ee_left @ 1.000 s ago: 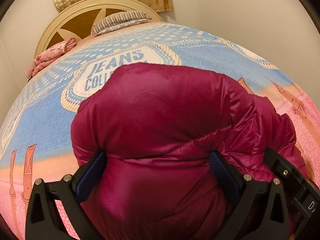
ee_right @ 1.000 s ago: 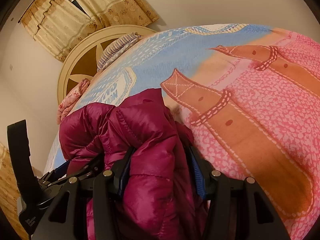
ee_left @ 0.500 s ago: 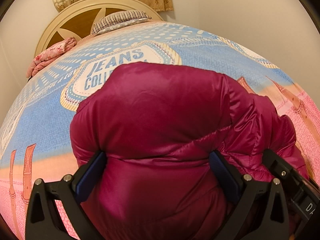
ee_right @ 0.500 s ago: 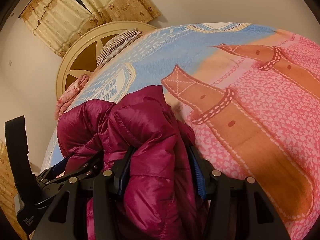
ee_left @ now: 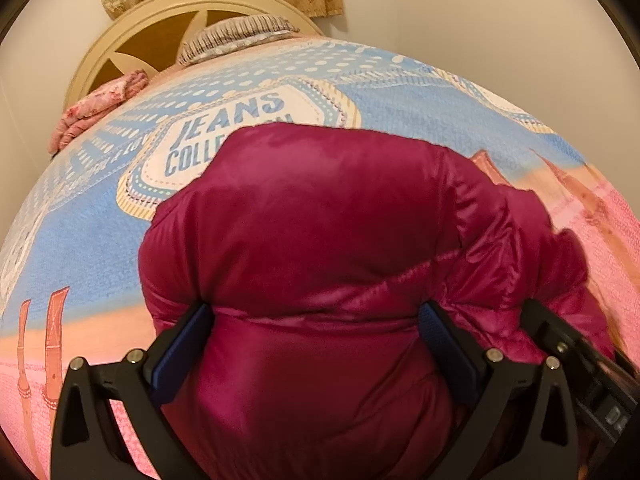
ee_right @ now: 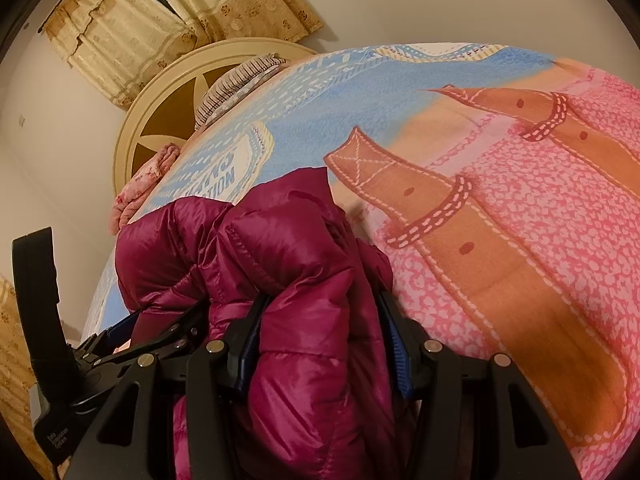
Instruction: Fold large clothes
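A magenta puffer jacket lies bunched on the bed and fills the lower middle of the left wrist view. My left gripper has its jaws wide apart with the thick padded fabric between them. In the right wrist view the jacket is a folded mound at lower left. My right gripper is shut on a thick fold of it. The left gripper's body shows at the left edge beside the jacket.
The bed has a blue, orange and pink printed blanket. A round cream headboard, a striped pillow and a pink floral cloth are at the far end. Curtains hang on the beige wall.
Both grippers have shifted very slightly with the jacket. The grips look unchanged.
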Motion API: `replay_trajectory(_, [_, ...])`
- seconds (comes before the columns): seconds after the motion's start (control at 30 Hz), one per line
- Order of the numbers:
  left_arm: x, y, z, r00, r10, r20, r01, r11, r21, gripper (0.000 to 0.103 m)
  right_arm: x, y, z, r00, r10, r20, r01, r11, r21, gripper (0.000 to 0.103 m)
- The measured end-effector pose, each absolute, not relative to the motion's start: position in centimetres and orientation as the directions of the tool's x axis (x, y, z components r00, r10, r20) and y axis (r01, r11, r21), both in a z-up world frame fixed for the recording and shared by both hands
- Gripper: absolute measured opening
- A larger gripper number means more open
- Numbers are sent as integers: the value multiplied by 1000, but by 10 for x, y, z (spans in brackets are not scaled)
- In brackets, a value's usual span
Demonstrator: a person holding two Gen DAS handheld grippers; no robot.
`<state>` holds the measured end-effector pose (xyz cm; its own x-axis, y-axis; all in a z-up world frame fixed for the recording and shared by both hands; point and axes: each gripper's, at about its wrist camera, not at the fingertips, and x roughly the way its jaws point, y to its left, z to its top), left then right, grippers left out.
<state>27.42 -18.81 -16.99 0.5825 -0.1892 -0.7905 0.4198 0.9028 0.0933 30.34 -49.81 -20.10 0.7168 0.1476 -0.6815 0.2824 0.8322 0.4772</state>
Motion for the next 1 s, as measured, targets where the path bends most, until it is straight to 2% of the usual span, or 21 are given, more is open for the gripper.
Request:
replay_trajectory(0.23, [224, -111, -140, 604, -346, -718, 422, 903, -79, 103, 304, -507, -194, 694, 257, -672, 187, 837, 514, 61])
replay_trajectory(0.3, [217, -95, -144, 587, -384, -713, 427, 895, -130, 103, 302, -508, -190, 694, 295, -657, 146, 836, 529, 69])
replay_trajectory(0.4, [218, -80, -157, 542, -445, -713, 423, 878, -226, 103, 299, -511, -190, 691, 355, -630, 97, 817, 568, 77])
replay_trajectory(0.57, [236, -70, -178, 432, -583, -688, 376, 810, -450, 102, 297, -506, -191, 657, 366, -659, 59, 846, 529, 77])
replay_trajectory(0.6, [237, -71, -181, 416, -606, -678, 371, 794, -482, 91, 297, -503, -191, 649, 367, -666, 49, 854, 518, 70])
replay_trajectory(0.67, [234, -72, -182, 383, -655, -651, 380, 754, -535, 77, 297, -503, -194, 633, 420, -650, 31, 825, 564, 56])
replay_trajectory(0.8, [213, -82, -162, 440, -623, -647, 446, 777, -445, 53, 290, -508, -191, 639, 475, -604, 8, 782, 624, 34])
replay_trajectory(0.9, [197, -77, -144, 468, -605, -644, 452, 790, -414, 45, 282, -500, -180, 649, 495, -578, -24, 773, 634, 30])
replay_trajectory(1.0, [174, -64, -127, 522, -568, -636, 466, 815, -346, 42, 275, -482, -166, 644, 525, -556, -72, 765, 640, 29])
